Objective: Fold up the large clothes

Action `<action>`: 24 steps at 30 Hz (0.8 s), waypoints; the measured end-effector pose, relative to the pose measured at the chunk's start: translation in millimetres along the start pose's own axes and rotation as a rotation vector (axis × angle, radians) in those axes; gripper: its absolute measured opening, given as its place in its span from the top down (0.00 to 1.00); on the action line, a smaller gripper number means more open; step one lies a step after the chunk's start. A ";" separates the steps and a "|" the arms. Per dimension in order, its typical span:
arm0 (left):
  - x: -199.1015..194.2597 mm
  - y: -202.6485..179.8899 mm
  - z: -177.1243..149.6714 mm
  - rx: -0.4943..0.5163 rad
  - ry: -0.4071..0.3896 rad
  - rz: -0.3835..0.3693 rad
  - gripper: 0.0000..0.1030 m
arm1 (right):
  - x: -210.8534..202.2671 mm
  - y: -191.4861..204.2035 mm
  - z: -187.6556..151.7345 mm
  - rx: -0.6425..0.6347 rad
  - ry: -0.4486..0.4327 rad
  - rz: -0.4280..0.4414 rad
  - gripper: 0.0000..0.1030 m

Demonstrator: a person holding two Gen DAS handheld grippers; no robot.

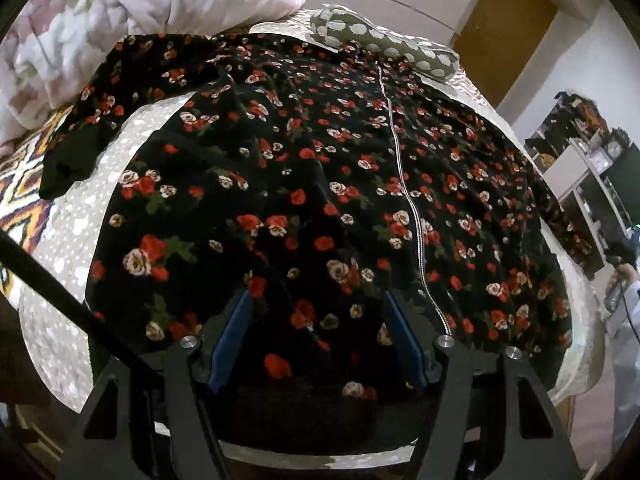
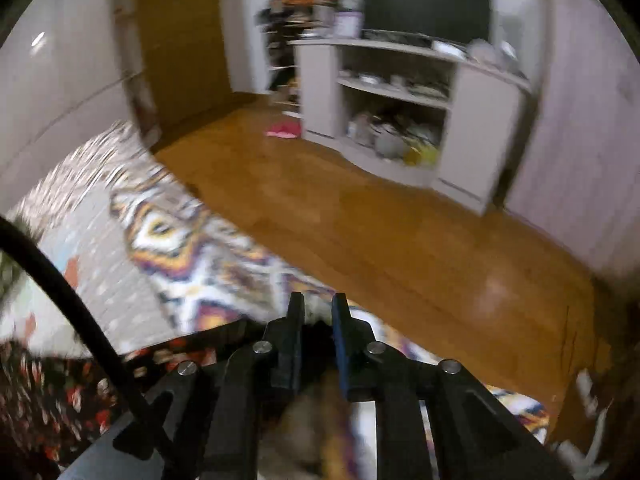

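A large black garment [image 1: 320, 160] with red and cream roses lies spread flat on the bed, a silver zipper [image 1: 404, 168] running down its middle and one sleeve reaching out to the left. My left gripper [image 1: 320, 320] hovers over its near hem, jaws open, with the cloth lying between the blue pads [image 1: 236, 340] untouched. In the blurred right wrist view, a corner of the same garment [image 2: 48, 392] shows at lower left. My right gripper [image 2: 318, 308] points past the bed edge toward the floor, its jaws almost together. The blur hides whether any cloth is pinched there.
A pale dotted bedspread [image 1: 80, 220] and a zigzag-patterned blanket [image 2: 192, 248] cover the bed. A pink quilt [image 1: 120, 20] and a dotted pillow [image 1: 380, 40] lie at its far end. Beyond are a wooden floor [image 2: 360, 220], a shelf unit [image 2: 480, 120] and a television [image 2: 424, 4].
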State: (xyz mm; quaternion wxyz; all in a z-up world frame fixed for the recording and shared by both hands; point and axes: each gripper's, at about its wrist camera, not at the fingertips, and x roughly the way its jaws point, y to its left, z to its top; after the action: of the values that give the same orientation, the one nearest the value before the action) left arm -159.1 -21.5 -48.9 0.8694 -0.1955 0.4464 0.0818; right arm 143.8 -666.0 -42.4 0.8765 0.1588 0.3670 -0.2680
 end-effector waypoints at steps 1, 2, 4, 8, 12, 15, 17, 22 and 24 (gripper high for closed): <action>0.2 -1.2 0.6 0.000 -0.001 -0.006 0.36 | -2.8 -9.7 -0.3 0.008 -0.007 -0.009 0.85; 0.1 -2.0 0.3 0.000 -0.004 -0.012 0.36 | -7.5 -23.0 -2.8 0.026 -0.011 0.012 0.82; 0.2 -4.6 -0.8 0.000 -0.007 -0.013 0.36 | -12.9 -38.4 -5.7 0.067 -0.003 0.079 0.75; -0.7 -7.8 -3.8 0.016 -0.004 0.016 0.36 | -22.4 -53.9 -28.7 0.194 0.071 0.342 0.64; -6.3 -10.6 -7.3 0.029 -0.016 0.042 0.35 | -30.0 -43.2 -66.7 0.233 0.185 0.528 0.62; -12.0 -11.7 -8.6 0.043 -0.028 0.065 0.33 | -43.8 -22.4 -99.5 0.228 0.228 0.601 0.62; -14.4 -12.5 -9.6 0.051 -0.036 0.075 0.32 | -57.1 -3.1 -116.9 0.167 0.232 0.630 0.62; -16.2 -12.9 -11.9 0.057 -0.034 0.080 0.31 | -119.5 57.9 -150.5 -0.150 0.120 0.637 0.45; -17.3 -11.5 -12.7 0.059 -0.030 0.088 0.31 | -140.0 76.2 -161.6 -0.223 0.087 0.654 0.41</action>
State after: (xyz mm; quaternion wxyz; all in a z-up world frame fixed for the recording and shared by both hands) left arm -175.1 -36.6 -38.6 0.8770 -0.1487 0.4435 0.1096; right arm 16.1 -478.4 -44.2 0.9116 0.1824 0.3606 0.0760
